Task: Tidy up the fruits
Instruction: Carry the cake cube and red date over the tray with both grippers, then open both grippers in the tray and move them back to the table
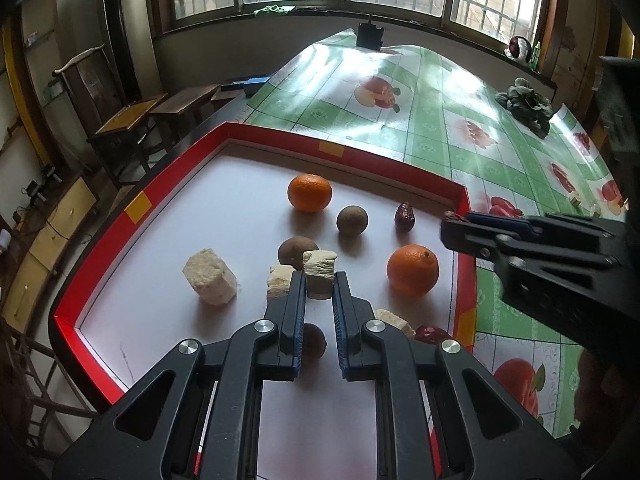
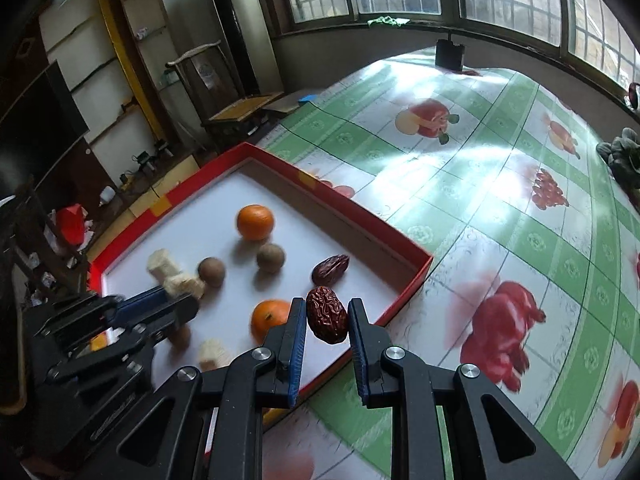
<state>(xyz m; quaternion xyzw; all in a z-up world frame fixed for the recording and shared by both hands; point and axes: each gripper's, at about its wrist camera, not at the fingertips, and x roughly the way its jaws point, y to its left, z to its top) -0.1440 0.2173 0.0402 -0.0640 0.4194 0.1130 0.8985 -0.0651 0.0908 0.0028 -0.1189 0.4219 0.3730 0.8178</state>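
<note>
In the left wrist view, the left tool point(image 1: 319, 280) reaches up from the bottom of the frame, its jaws clenched on a pale crumbly cube point(image 1: 319, 274) at the frame's centre. A second pale block point(image 1: 279, 285) sits just left of the tips, and a larger one point(image 1: 209, 277) lies farther left. All rest inside a red-rimmed tray point(image 1: 138, 208) with a white floor, on a table point(image 1: 424, 120) covered by a green checked cloth printed with fruit. One orange point(image 1: 309, 192) lies above centre, another orange point(image 1: 412, 270) to the right of the tips. A brown round fruit point(image 1: 352, 219) sits between them, another brown fruit point(image 1: 295, 251) just behind the held cube, and a third point(image 1: 314, 340) shows partly between the tool's fingers lower down. A red date point(image 1: 404, 217) lies near the tray's right wall. The right tool point(image 1: 452, 222) enters from the right edge; from here its grip is hard to read.

In the right wrist view, the right tool point(image 2: 327, 314) rises from the bottom centre, grasping a wrinkled dark red date point(image 2: 327, 314) between its blue pads, above the tray's near right wall. A second date point(image 2: 330, 269) lies in the tray just above it. The left tool's body fills the lower left of the frame, over the pale blocks.
</note>
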